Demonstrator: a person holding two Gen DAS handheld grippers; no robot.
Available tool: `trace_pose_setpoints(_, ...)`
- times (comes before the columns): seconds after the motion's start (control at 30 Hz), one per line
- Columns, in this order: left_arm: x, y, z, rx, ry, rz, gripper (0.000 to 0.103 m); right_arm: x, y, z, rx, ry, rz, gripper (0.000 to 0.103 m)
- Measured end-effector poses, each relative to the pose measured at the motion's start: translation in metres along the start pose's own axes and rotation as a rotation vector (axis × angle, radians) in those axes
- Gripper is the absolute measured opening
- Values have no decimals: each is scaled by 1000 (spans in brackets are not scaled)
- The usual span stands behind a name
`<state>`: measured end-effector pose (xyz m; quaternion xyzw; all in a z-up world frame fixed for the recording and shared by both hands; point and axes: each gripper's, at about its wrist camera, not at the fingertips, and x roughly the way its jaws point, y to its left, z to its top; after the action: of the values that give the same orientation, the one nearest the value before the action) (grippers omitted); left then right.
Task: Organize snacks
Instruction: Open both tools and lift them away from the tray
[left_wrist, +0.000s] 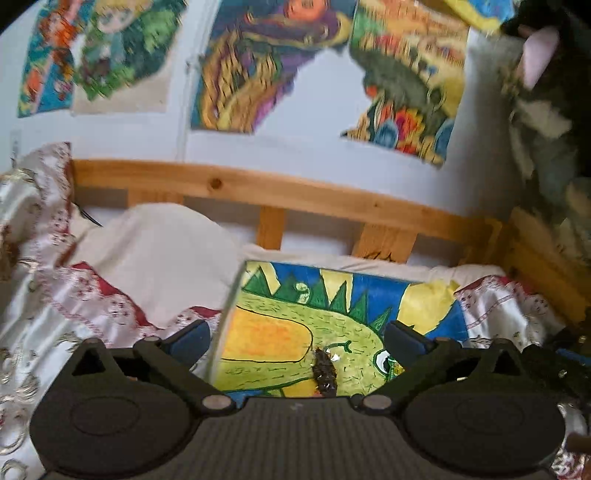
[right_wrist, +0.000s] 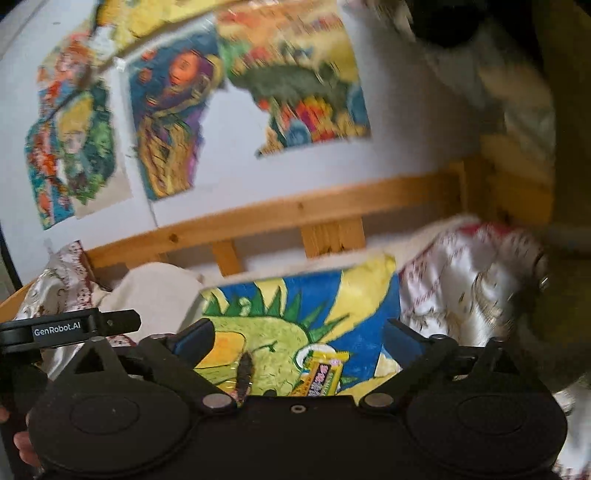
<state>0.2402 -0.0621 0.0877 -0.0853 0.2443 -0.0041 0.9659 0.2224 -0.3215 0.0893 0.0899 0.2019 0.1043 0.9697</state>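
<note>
A dark, shiny wrapped snack lies on a painted dinosaur board on the bed, just ahead of my left gripper, which is open and empty above it. In the right wrist view the same dark snack lies left of a yellow snack packet on the board. My right gripper is open and empty, with both snacks below and between its fingers. The lower ends of both snacks are hidden behind the gripper bodies.
The board rests on a bed with a white and red patterned satin cover and a beige pillow. A wooden bed rail runs behind. Colourful pictures hang on the wall. The left gripper's body shows at the left.
</note>
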Motion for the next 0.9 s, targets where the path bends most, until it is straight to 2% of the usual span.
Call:
trace_pose_setpoints(0.27, -78, 17, -27, -1, -122, -9, 102, -76, 40, -22, -106, -93, 23, 102)
trace_pose_setpoints(0.5, -132, 26, -53, 20, -186, 6, 103, -121, 64, -47, -135, -107, 39, 102)
trace_pose_setpoints(0.7, -158, 36, -88, 12, -129, 30, 103, -143, 79, -70, -177, -83, 21, 102)
trace_pose_setpoints(0.9, -171, 51, -119, 7, -55, 57, 103, -154, 86, -92, -165, -42, 16, 102)
